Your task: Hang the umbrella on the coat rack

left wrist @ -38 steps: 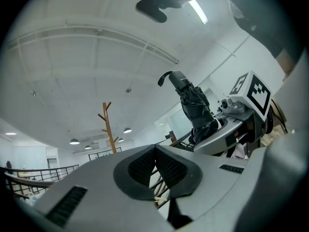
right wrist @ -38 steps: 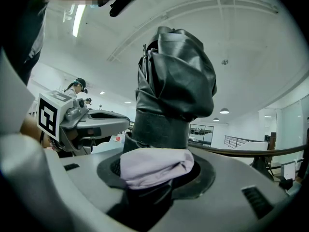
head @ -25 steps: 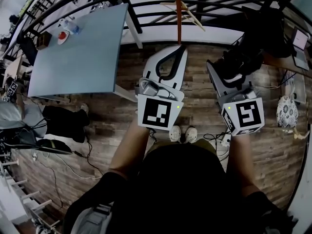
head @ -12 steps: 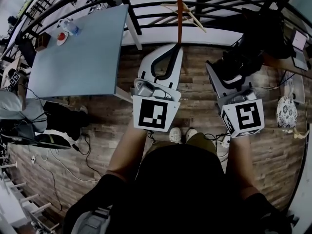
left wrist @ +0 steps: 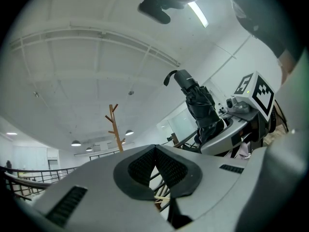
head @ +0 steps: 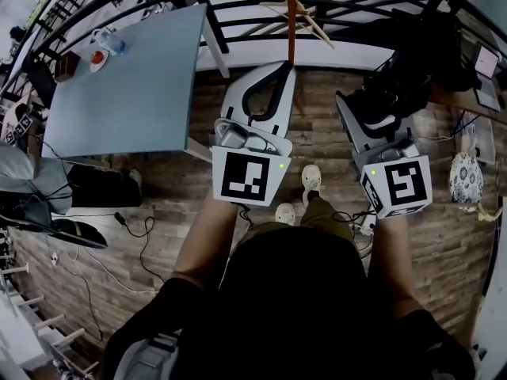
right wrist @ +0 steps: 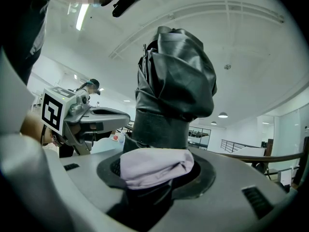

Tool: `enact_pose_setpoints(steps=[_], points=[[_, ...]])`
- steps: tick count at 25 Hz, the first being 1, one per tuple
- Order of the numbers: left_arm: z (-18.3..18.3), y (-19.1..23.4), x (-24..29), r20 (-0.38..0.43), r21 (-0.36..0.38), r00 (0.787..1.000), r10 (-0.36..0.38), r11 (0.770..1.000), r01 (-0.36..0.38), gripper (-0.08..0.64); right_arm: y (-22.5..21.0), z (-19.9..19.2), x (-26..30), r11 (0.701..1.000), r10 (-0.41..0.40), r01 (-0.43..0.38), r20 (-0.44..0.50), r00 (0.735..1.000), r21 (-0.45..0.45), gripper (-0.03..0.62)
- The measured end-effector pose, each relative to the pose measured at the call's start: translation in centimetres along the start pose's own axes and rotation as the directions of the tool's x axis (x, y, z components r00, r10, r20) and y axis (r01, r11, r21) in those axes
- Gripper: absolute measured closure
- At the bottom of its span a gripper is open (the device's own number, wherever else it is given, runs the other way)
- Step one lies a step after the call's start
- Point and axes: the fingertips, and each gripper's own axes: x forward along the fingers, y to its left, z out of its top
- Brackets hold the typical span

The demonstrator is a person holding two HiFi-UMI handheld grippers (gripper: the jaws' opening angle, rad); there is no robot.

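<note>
Right gripper [right wrist: 154, 179] pinches the folded umbrella [right wrist: 174, 81] near its lower end. Its jaws are kept well apart by the bulk, with a pale lilac fabric fold [right wrist: 153, 167] caught between them. Left gripper [left wrist: 155, 164] is pressed together and empty. In the head view the umbrella stands at 1 o'clock and the coat rack [head: 291, 10] at 12. The glossy black canopy, bunched and creased, is probably slick and soft over a stiff core, and fairly light, so a firm hold low on the core seems best. A small loop [left wrist: 168, 77] at its top looks suited to the rack's slim, angled wooden pegs.
</note>
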Motion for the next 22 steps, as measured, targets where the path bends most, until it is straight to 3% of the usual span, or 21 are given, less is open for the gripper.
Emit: enact_pose_setpoints(steps=[14,22], points=[[0.1,-0.6,3.0,-0.003,0.006,1.000,-0.012,1.000,0.012,0.548,-2.5,-0.3,0.9,1.000,0.018,-0.018,0.021,1.000,-0.009,0.366],[-1.2,-0.2,8.1,-0.029,0.016,1.000,-0.002,1.000,0.002,0.548,-6.6,-1.3,4.3,0.999,0.049,-0.049,0.033,0.998,-0.005,0.366]])
